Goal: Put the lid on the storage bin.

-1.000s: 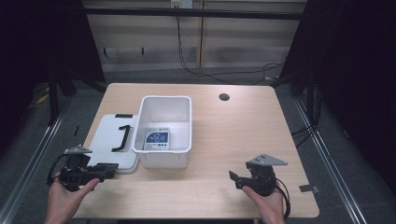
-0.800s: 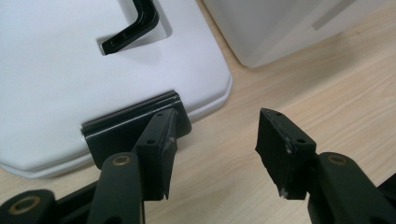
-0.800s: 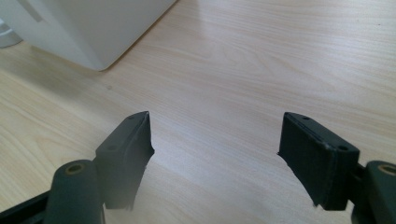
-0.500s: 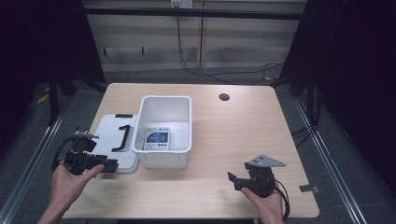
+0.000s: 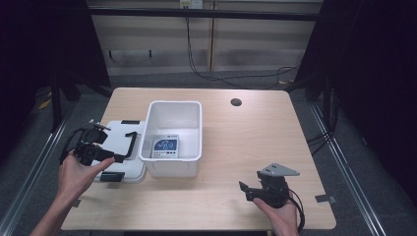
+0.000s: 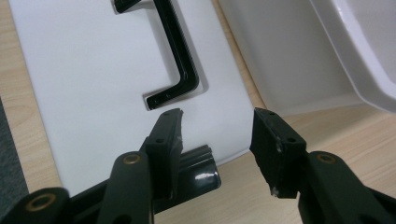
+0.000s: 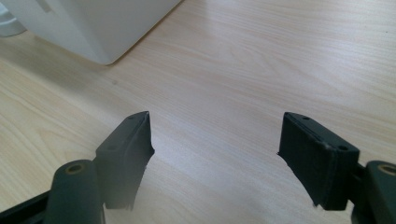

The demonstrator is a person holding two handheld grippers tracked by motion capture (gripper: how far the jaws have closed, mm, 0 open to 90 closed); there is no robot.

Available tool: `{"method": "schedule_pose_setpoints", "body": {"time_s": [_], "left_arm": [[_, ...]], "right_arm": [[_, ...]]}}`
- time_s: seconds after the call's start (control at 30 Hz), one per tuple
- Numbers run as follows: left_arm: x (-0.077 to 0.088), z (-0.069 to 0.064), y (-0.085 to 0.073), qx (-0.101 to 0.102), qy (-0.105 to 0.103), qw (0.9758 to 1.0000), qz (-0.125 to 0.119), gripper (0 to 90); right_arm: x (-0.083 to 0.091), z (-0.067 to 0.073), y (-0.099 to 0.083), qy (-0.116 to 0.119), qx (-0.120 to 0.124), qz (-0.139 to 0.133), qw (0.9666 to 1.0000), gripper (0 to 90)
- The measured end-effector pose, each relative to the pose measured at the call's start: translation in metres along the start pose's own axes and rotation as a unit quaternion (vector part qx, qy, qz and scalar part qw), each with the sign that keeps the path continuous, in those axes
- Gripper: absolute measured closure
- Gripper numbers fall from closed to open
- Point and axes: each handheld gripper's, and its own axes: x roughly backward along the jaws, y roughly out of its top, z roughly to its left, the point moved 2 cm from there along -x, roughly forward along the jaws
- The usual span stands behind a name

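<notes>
- The white lid lies flat at the left centre of the high view, just beside the open white bin, so the black handle on its top faces up and is free to be reached.
- The left gripper hovers over the lid's near edge; in the left gripper view its jaws have just been closing and stand half spread with nothing between them, a black latch just under the left one. This looks like lining up for a grip on the lid.
- The right gripper waits low over the bare table at the lower right of the high view, jaws spread wide and empty, well apart from the bin, probably keeping out of the way.
- A blue-and-white card lies on the bin's floor, so the lid would likely go on over it.
</notes>
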Motion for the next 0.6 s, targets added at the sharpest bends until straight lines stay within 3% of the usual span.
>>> {"method": "schedule_pose_setpoints", "body": {"time_s": [0.27, 0.6], "left_arm": [[-0.009, 0.003, 0.023, 0.008, 0.013, 0.9993, 0.035, 49.6], [-0.023, 0.009, 0.042, 0.031, 0.028, 0.9961, 0.077, 47.5]], "right_arm": [[-0.001, 0.0, 0.0, 0.002, -0.002, 0.003, 1.0, 25.1], [-0.001, 0.001, -0.001, 0.004, -0.003, 0.004, 1.0, 25.0]]}}
